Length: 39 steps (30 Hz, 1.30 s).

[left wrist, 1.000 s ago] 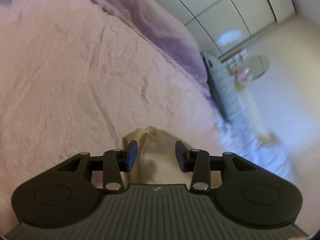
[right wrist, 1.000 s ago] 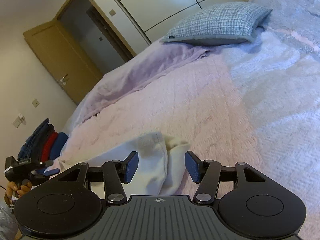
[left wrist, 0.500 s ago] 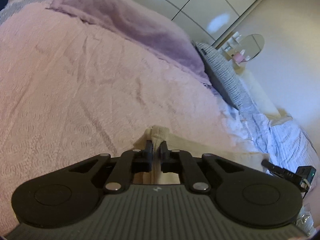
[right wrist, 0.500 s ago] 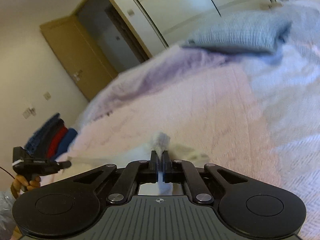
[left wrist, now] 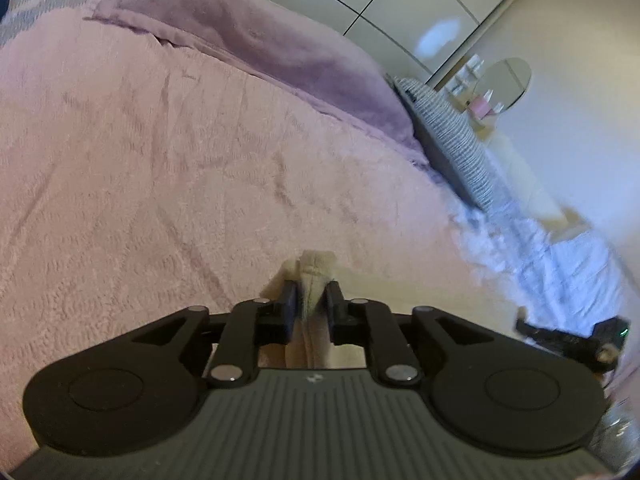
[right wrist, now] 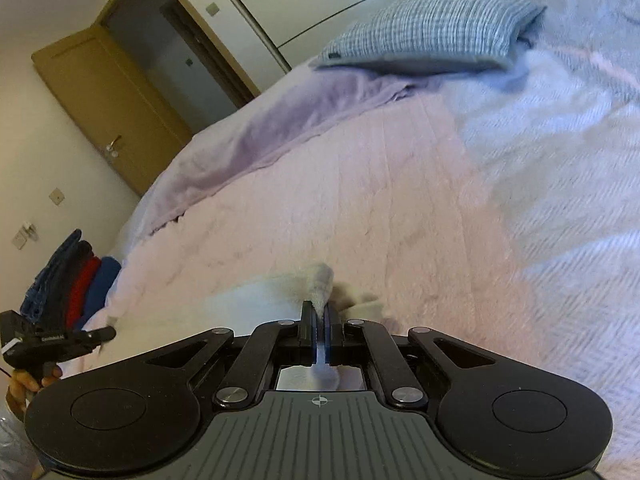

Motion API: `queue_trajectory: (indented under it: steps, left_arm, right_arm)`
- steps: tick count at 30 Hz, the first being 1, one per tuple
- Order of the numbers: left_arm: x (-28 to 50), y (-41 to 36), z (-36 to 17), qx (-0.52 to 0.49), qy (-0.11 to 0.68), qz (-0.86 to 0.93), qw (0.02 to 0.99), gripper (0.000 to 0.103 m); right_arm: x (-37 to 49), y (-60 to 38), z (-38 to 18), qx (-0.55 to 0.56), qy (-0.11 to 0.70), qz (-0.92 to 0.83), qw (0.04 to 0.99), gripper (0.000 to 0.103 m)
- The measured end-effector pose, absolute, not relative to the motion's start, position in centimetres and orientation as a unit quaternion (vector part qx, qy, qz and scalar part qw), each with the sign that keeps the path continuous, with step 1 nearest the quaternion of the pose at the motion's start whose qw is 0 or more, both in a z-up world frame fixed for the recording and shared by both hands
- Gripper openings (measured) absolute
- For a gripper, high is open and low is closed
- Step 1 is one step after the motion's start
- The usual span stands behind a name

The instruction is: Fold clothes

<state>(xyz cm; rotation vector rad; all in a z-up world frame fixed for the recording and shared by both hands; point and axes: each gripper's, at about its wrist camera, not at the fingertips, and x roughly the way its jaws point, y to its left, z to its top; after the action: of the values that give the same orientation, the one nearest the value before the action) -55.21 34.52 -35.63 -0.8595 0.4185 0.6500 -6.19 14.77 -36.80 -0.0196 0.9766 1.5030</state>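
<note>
Home bedroom, I'd tag it. The bed [right wrist: 400, 208] fills most of both views, covered in a pink textured bedspread [left wrist: 160, 184]. A lilac blanket [right wrist: 272, 128] is bunched along its far edge, and a blue checked pillow [right wrist: 432, 36] sits at its head. Behind the bed I see white wardrobe doors [left wrist: 384, 4] with curved seams. Off the bed's far corner, a wooden door [right wrist: 108, 104] with a handle stands open. Beside the bed's near left edge there's a stack of folded clothes [right wrist: 76, 280], blue and red. Past the pillow end, an oval mirror [left wrist: 508, 80] over small toiletries.
</note>
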Motion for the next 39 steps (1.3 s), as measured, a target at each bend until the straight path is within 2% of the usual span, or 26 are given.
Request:
queue_trajectory:
  steps: [2,3,5,8,14,16,19,21,25,26,32,39]
  left_arm:
    - [-55.5,34.7,-35.5,-0.416,0.189,0.301,0.837,0.018]
    - [-55.3,34.6,-35.3,-0.406,0.193,0.302,0.841,0.016]
    - [-54.9,34.5,-34.9,-0.385,0.201,0.302,0.848,0.004]
    - [-54.6,34.0,-34.5,-0.363,0.201,0.301,0.859,0.004]
    - [-54.9,33.7,-34.5,-0.353,0.175,0.294,0.871,0.004]
    - [-54.5,33.9,-34.9,-0.349,0.195,0.300,0.866,0.006]
    - [-54.1,34.1,-35.5,-0.352,0.215,0.302,0.859,0.010]
    - [-54.2,34.1,-35.5,-0.357,0.209,0.297,0.860,0.019]
    - [-54.1,34.1,-34.9,-0.346,0.204,0.301,0.865,0.017]
    - [-53.9,34.0,-34.7,-0.335,0.208,0.303,0.868,0.006]
    - [-53.6,32.6,-33.8,-0.279,0.222,0.315,0.879,0.006]
    - [-51.7,30.8,-33.2,-0.183,0.257,0.338,0.887,0.015]
  right_arm:
    - [-6.2,14.8,-36.8,-0.002,0.425,0.655,0.625,0.002]
    - [-6.2,14.8,-36.8,0.000,0.425,0.656,0.624,0.002]
    - [-6.2,14.8,-36.6,-0.002,0.421,0.656,0.627,0.002]
    - [-6.6,14.1,-35.8,-0.004,0.394,0.661,0.639,0.002]
    - [-6.2,12.9,-35.1,0.024,0.382,0.668,0.639,0.002]
    - [-6.2,13.1,-35.3,0.020,0.388,0.667,0.636,0.002]
    - [-6.3,13.9,-36.1,0.006,0.406,0.658,0.634,0.002]
    - [-6.4,14.0,-36.4,0.008,0.408,0.659,0.632,0.002]
    - [-6.4,14.1,-36.5,0.009,0.408,0.659,0.631,0.002]
    - [-6.4,14.1,-36.4,0.009,0.407,0.659,0.632,0.002]
    - [-6.8,13.7,-35.6,0.003,0.391,0.667,0.635,0.002]
    - [-6.8,14.0,-35.7,0.001,0.392,0.667,0.634,0.002]
